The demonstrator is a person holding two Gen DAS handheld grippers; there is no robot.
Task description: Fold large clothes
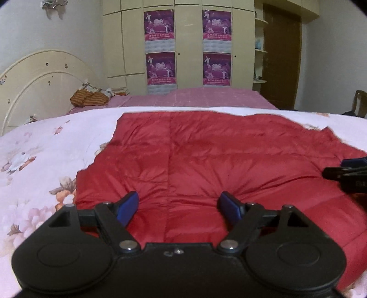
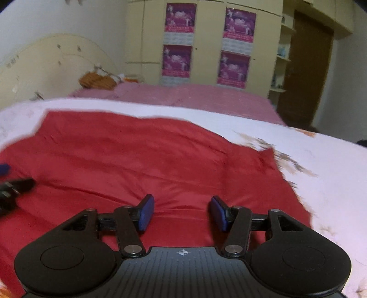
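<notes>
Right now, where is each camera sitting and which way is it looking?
Left wrist view: sits on the left gripper, looking forward and down over the red padded garment on the flowered quilt; its own blue-padded fingers stand apart, and the right gripper's tip pokes in at the right edge.
Right wrist view: sits on the right gripper, aimed the same way over the garment's right part; the left gripper's tip shows at the left edge.
Both share: the garment, quilt, headboard, wardrobe posters and brown door.
</notes>
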